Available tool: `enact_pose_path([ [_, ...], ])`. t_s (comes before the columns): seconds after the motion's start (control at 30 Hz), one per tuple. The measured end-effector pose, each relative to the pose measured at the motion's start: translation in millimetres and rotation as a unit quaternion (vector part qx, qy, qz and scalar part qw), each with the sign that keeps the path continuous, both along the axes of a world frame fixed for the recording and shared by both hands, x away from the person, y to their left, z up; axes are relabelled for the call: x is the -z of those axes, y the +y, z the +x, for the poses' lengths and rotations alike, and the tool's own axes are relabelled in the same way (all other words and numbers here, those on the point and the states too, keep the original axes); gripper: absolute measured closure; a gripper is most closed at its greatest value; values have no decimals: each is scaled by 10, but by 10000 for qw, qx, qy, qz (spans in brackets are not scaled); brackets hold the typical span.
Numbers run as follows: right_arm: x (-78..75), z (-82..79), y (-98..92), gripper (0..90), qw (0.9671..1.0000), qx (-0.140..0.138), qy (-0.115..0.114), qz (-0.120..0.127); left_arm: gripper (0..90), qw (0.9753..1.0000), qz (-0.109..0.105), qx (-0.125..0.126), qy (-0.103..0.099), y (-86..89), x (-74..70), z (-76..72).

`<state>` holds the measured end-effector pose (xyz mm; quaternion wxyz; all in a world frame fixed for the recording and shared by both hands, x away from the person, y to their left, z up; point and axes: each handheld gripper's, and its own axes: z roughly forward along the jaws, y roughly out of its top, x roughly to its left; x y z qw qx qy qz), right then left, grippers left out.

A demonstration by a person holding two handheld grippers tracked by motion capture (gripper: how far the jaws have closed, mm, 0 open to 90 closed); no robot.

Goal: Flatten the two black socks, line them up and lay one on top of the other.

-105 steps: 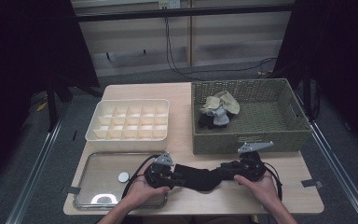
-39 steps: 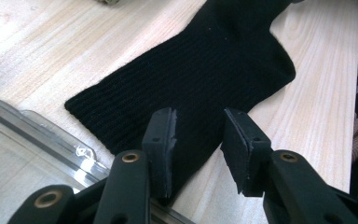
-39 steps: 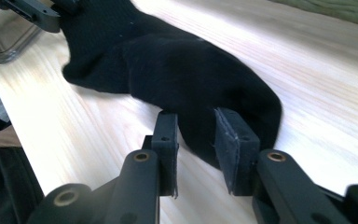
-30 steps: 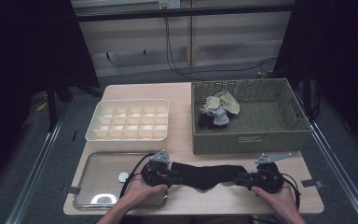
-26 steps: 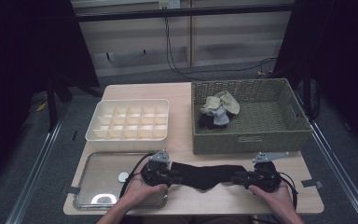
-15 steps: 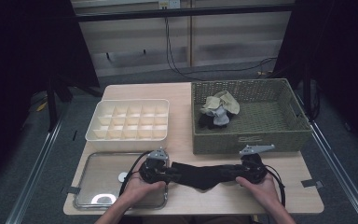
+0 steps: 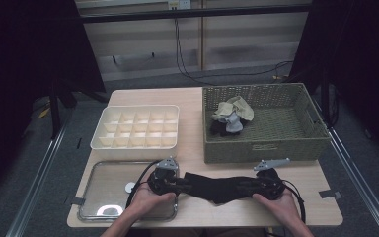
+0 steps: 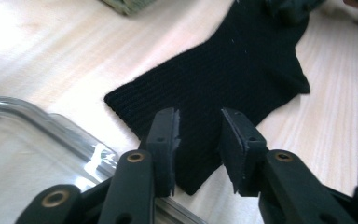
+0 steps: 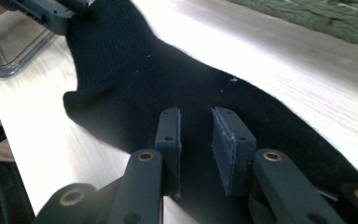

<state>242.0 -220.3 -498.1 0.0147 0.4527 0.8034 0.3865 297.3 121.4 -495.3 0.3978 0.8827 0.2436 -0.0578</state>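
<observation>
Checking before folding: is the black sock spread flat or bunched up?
Spread flat: the black sock lies stretched on the table between the left gripper and right gripper.

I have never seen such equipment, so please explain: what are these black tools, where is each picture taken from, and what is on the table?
A person holds a two-jaw gripper in each hand: the left gripper and the right gripper. The high view looks down from above the table. The two close views come from cameras riding on each gripper. A black sock lies flat between them; both grippers' jaws stand apart over its ends, not clamping it. Also there: a divided box, a wicker basket with more socks, and a clear tray.
</observation>
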Motion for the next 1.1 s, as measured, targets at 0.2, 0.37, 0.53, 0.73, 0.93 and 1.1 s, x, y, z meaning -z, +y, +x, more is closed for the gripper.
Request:
enact_pose_path([
  [0.2,-36,-31,-55,688,9996,70,-65,-248,672,9998,11,180,106,-104,2,-122],
  [0.37,-86,-58,-25,729,9997,-52,-186,-119,671,9995,15,286,116,-178,-6,-178],
  [0.53,-167,-54,108,743,9990,-184,-317,247,656,9996,-68,246,79,-197,-45,-184],
  [0.73,-194,-17,389,730,9975,-434,-388,406,618,9998,-127,73,-95,-21,-206,-144],
  [0.93,-167,30,686,701,9960,-606,-360,541,600,9998,-68,-110,-173,213,-246,-149],
  [1.1,-110,53,999,690,9937,-990,-245,474,593,9996,-75,-196,-201,375,-248,-176],
])
